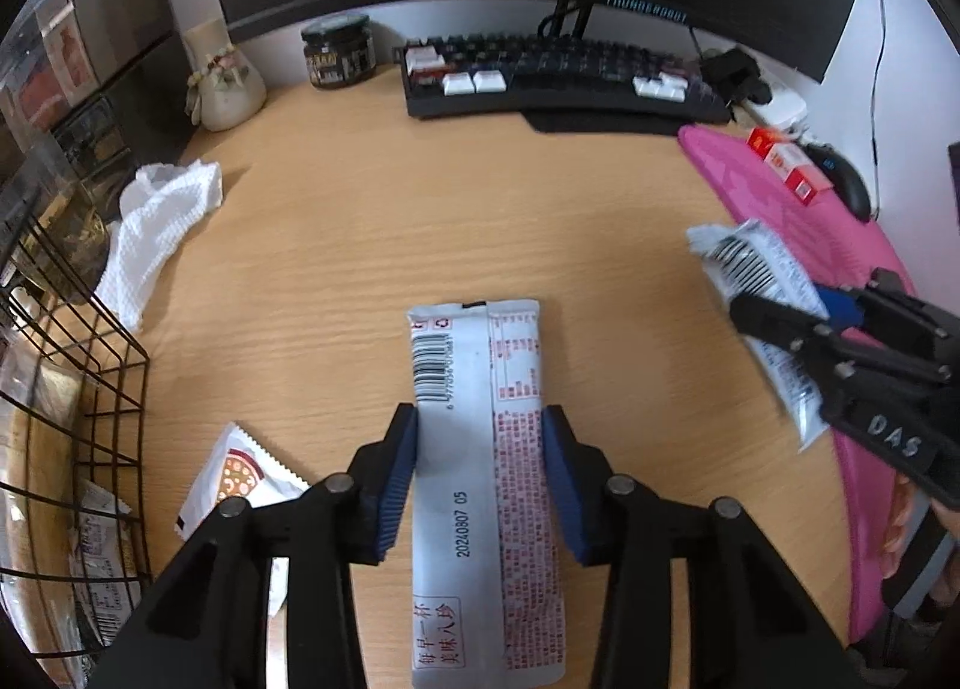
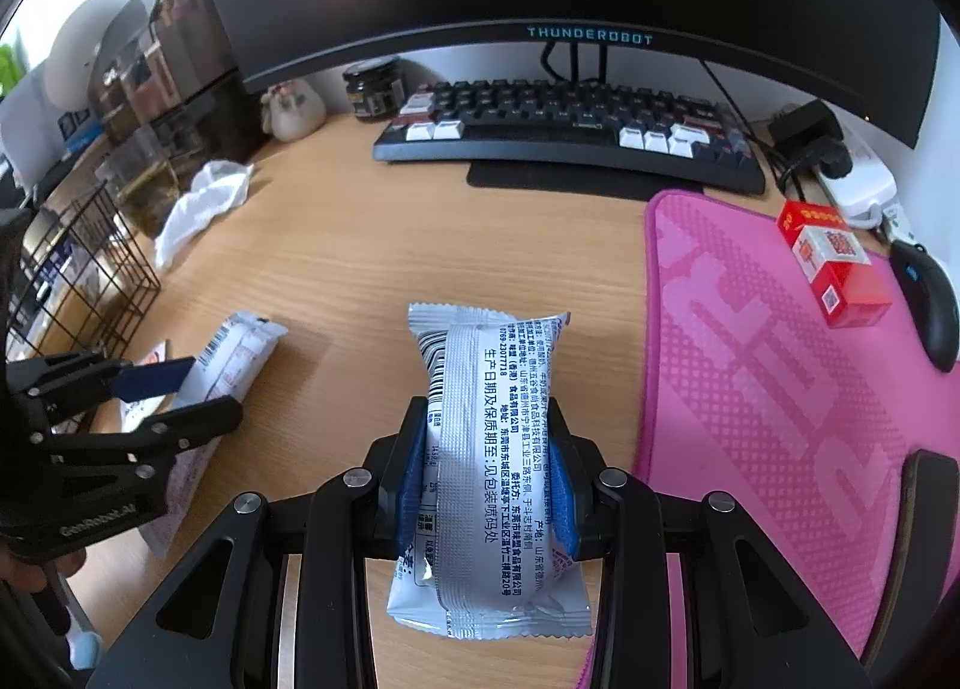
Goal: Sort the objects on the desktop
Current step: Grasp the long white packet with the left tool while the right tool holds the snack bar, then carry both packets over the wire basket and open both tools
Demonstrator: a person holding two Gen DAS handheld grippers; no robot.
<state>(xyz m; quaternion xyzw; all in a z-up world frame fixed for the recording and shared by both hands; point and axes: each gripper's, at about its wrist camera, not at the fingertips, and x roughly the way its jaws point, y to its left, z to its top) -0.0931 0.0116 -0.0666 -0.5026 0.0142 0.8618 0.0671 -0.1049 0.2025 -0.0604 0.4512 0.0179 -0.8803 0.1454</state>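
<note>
**Two Snack Packs Caught, Sorting Only Begun**

The left gripper (image 1: pixel 480 473) pointed steeply down at the wooden desk (image 1: pixel 420 221). Its blue pads sat at both sides of a long white packet (image 1: pixel 480 449), touching its edges. The right gripper (image 2: pixel 489 479) also tilted down and squeezed a puffy silver packet (image 2: pixel 498 449) tight. A wire basket (image 1: pixel 90 389) at the left edge already held a few packs. A small sachet (image 1: pixel 234 479), a white cloth (image 1: pixel 156 221) and a red box (image 2: pixel 834 263) still lay out.
</note>
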